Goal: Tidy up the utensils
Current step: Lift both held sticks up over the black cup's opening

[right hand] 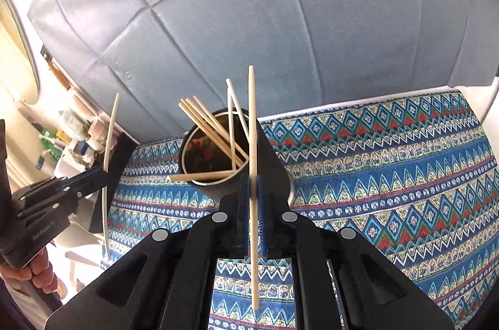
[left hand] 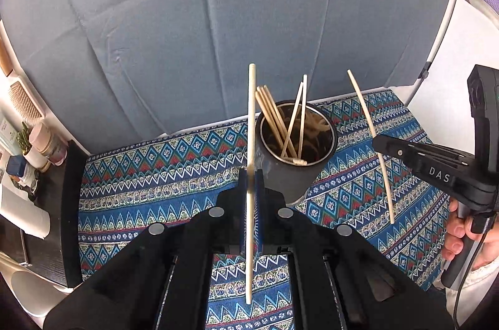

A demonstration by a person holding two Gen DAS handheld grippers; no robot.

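Left gripper (left hand: 251,174) clamped on a pale, slender wooden chopstick (left hand: 250,111), held upright; right gripper (right hand: 253,178) likewise pinches a second pale wooden chopstick (right hand: 252,118). Just beyond both, a dark cylindrical metal cup (left hand: 282,174) holding more chopsticks stands on the blue patterned bench cloth (left hand: 156,174).

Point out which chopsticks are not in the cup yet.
Two: the chopstick clamped upright in the left gripper, and the chopstick clamped in the right gripper. All the others stand leaning inside the dark cup on the patterned cloth.
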